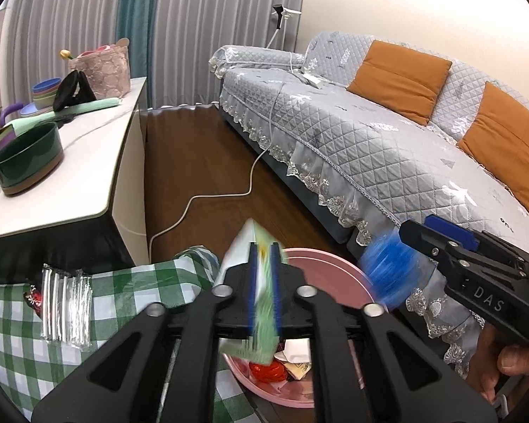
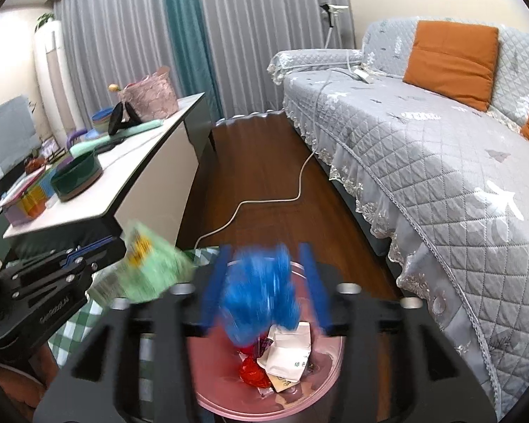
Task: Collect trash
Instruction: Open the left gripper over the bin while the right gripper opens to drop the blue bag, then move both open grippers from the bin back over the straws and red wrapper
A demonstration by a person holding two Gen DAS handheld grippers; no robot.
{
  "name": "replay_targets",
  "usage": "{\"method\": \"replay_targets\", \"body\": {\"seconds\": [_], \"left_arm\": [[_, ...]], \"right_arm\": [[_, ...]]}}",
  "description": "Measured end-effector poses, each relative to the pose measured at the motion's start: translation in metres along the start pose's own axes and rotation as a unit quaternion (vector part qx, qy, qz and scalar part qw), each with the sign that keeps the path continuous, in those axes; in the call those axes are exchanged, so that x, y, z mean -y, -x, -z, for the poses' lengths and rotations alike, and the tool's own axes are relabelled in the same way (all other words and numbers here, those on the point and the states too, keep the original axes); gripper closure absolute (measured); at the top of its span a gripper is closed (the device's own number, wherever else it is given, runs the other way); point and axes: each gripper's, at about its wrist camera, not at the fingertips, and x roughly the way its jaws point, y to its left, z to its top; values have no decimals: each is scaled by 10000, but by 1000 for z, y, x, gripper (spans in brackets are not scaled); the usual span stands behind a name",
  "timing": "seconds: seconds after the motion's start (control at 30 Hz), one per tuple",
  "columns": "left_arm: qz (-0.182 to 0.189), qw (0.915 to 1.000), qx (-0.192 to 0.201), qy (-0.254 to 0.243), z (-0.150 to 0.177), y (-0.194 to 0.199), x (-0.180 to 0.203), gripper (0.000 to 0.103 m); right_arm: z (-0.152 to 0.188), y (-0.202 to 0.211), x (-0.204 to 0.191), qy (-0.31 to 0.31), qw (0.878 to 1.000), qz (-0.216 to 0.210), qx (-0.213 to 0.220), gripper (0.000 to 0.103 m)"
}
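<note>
My left gripper point(image 1: 263, 282) hangs over the pink basin point(image 1: 338, 271), its blue pads slightly apart. A green snack packet point(image 1: 261, 331) sits between them, smeared by motion and slipping down, so it is not gripped. In the right wrist view the same green packet point(image 2: 151, 268) blurs just past the left gripper point(image 2: 98, 246). My right gripper point(image 2: 264, 282) stands open with its pads wide apart. A blue crumpled wrapper point(image 2: 261, 296) drops loose between them above the pink basin point(image 2: 329, 370). Red and white scraps point(image 2: 285, 356) lie inside.
A clear plastic wrapper point(image 1: 65, 306) lies on the green-checked cloth point(image 1: 123, 303) to the left. Beyond are a white table point(image 1: 98, 162) with a dark green bowl point(image 1: 28, 158), a grey sofa point(image 1: 370, 148), and a white cable point(image 1: 211, 197) across the wooden floor. A hand point(image 1: 511, 363) grips the right tool.
</note>
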Motion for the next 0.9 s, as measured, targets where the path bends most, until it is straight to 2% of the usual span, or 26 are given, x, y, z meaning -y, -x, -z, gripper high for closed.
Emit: {"method": "replay_targets", "body": {"seconds": [0.1, 0.17, 0.23, 0.37, 0.43, 0.63, 0.9], "left_arm": [[-77, 10000, 40, 11, 0, 5, -1, 71], [-130, 9999, 57, 20, 1, 10, -4, 67], [-199, 9998, 67, 33, 1, 15, -7, 57], [-358, 9993, 89, 112, 4, 26, -18, 49], [-467, 9987, 72, 193, 7, 31, -26, 39], [-893, 9947, 5, 511, 18, 47, -57, 25], [-1299, 9876, -5, 879, 33, 75, -99, 20]], "right_arm": [[-2, 2, 5, -114, 9999, 50, 13, 46], [-2, 3, 5, -150, 9999, 60, 26, 45], [-3, 4, 3, -157, 9998, 60, 41, 44], [-5, 8, -4, -113, 9999, 19, 101, 43], [-6, 10, -9, -79, 9999, 12, 131, 42], [-9, 14, -23, -8, 9997, -106, 198, 41], [-14, 20, -46, 107, 9993, -255, 262, 41]]}}
